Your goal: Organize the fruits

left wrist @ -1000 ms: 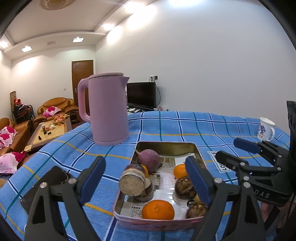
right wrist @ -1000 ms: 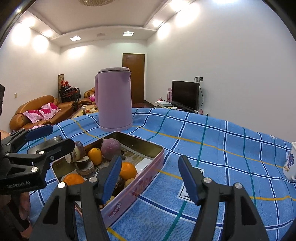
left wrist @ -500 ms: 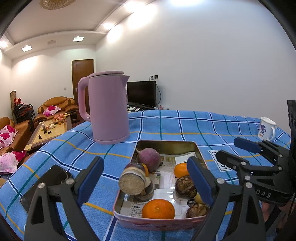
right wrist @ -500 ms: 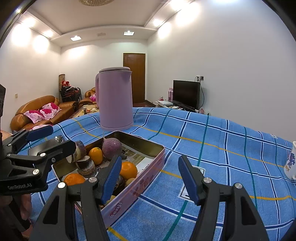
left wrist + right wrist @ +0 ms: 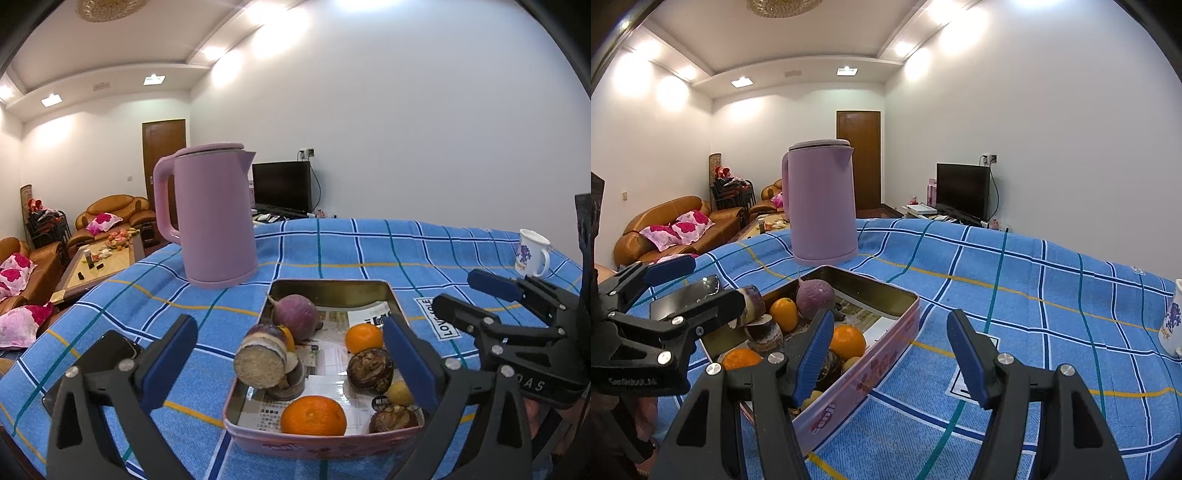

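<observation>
A pink metal tin (image 5: 317, 445) (image 5: 886, 354) lined with newspaper sits on the blue checked tablecloth. It holds oranges (image 5: 314, 415) (image 5: 364, 338) (image 5: 847, 341), a purple turnip (image 5: 294, 319) (image 5: 815, 298), a cut taro piece (image 5: 263, 360), brown taro corms (image 5: 370, 369) and a small yellow fruit (image 5: 400, 393). My left gripper (image 5: 290, 363) is open, hovering just in front of the tin. My right gripper (image 5: 890, 352) is open beside the tin's right wall. Both are empty.
A tall pink kettle (image 5: 212, 216) (image 5: 822, 201) stands behind the tin. A white mug (image 5: 532, 253) stands at the far right. A black phone (image 5: 107, 350) lies left of the tin. Sofas and a coffee table lie beyond the table's left edge.
Both grippers have shifted only slightly; the view has lifted a little. The fruits and the tin have not moved. Both stay open.
</observation>
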`<state>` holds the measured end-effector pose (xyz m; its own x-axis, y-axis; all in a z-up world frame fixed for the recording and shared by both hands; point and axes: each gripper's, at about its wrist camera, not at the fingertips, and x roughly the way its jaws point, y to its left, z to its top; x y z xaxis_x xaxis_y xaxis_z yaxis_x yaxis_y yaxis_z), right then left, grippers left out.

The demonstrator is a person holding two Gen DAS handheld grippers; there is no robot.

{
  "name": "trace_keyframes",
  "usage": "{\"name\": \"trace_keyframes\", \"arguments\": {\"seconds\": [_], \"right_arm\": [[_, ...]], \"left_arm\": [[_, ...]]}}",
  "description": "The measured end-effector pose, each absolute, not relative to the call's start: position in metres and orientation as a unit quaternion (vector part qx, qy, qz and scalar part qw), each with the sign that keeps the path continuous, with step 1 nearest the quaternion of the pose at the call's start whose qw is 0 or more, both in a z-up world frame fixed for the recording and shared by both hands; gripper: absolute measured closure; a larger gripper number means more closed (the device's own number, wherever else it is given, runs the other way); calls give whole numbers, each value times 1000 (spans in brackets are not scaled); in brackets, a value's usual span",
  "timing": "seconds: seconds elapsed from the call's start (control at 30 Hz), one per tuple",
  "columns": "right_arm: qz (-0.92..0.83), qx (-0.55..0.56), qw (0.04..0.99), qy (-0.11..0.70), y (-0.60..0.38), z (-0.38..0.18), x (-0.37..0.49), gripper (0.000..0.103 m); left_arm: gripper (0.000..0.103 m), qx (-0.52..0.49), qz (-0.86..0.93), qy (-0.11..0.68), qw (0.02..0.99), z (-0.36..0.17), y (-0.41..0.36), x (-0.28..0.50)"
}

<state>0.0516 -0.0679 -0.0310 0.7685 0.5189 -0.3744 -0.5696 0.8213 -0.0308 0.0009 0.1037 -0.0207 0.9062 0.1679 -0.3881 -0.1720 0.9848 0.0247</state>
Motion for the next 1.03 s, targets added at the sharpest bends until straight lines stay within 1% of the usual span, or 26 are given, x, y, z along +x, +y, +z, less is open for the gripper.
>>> {"name": "trace_keyframes", "arguments": {"seconds": [0.33,0.77,1.03], "right_arm": [[274,-51,945,173,-79,-28,52,38],[277,-59,943,173,-75,-28,49,37],[277,-58,942,179,-75,-28,51,37]], "left_arm": [[0,-7,96,199,975,-21,105,1],[0,-2,97,216,972,-22,102,7],[0,7,101,207,973,-20,99,3]]}}
